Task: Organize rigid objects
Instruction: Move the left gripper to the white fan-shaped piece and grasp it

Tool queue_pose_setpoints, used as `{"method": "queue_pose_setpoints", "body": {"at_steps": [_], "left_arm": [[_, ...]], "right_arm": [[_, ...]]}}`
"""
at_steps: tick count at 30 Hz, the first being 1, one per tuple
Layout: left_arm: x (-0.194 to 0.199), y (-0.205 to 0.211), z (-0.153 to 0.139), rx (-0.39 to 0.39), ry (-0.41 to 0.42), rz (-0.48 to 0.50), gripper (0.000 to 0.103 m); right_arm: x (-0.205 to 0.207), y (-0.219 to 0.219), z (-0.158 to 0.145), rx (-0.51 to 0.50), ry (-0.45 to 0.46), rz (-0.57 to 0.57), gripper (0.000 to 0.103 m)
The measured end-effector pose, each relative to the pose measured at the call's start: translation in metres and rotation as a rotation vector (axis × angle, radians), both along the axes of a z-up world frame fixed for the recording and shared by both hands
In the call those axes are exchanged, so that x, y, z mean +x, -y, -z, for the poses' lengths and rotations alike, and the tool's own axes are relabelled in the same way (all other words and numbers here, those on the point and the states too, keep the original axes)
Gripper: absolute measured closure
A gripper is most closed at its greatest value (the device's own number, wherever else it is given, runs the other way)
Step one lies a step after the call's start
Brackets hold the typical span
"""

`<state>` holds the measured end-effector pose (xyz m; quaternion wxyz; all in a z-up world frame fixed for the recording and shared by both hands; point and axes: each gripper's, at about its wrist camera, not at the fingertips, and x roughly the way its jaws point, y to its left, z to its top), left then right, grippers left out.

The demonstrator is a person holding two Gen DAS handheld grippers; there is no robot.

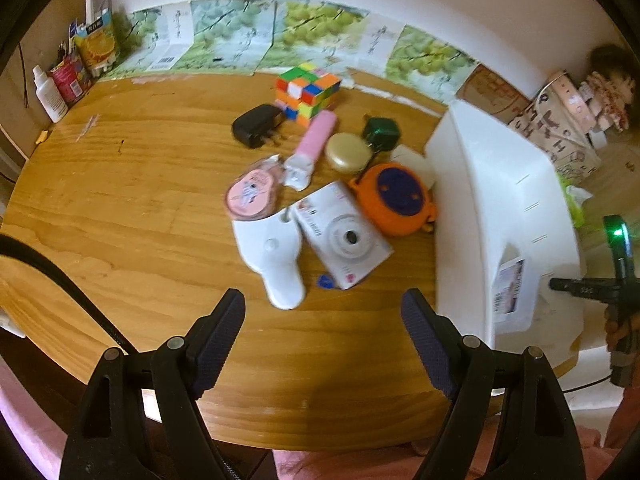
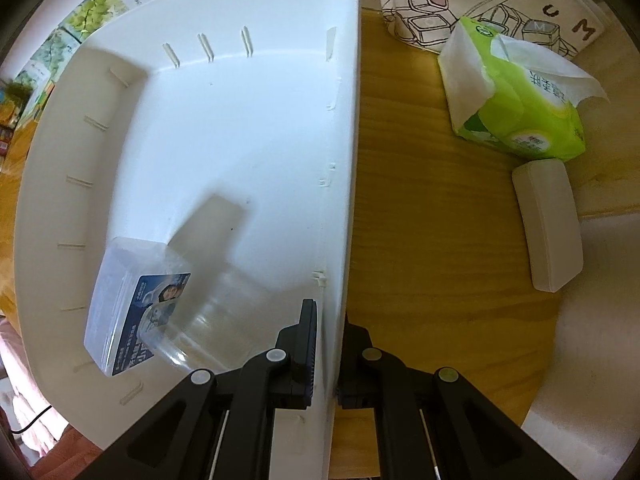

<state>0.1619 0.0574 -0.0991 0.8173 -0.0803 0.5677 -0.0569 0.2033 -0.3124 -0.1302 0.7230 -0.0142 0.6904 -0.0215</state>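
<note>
Both wrist views: shared white bin (image 1: 500, 200).

left gripper (image 1: 323, 332) fingers spread, right gripper (image 2: 327, 354) clamped

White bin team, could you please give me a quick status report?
Left claw open, empty, short of the clutter. Right claw shut on white bin wall. Clear box inside bin.

White bin (image 2: 240, 140), multicoloured cube (image 1: 307, 90) — orange case (image 1: 394, 199)
</note>
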Motion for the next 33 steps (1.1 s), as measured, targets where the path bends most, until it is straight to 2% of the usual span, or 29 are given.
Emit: {"method": "queue_pose_setpoints", "body": {"at_steps": [9, 13, 22, 27, 33], "left_arm": [[0.020, -0.020, 0.039, 0.055, -0.118, 0.030, 0.020], [0.030, -0.025, 0.052, 0.054, -0.151, 0.039, 0.020], [0.054, -0.026, 0.074, 0.085, -0.205, 0.047, 0.020], [0.062, -0.026, 0.081, 0.115, -0.209, 0.052, 0.020], [0.075, -0.028, 0.088, 0.107, -0.221, 0.042, 0.020]], "right_arm": [[-0.001, 0.008, 0.001, -0.014, -0.002, 0.060, 0.096], [-0.001, 0.014, 0.001, -0.017, -0.003, 0.093, 0.096], [-0.003, 0.025, 0.005, -0.014, -0.002, 0.158, 0.095], [-0.007, 0.032, 0.005, -0.008, -0.002, 0.181, 0.095], [-0.012, 0.040, 0.004, -0.009, -0.004, 0.201, 0.094]]}}
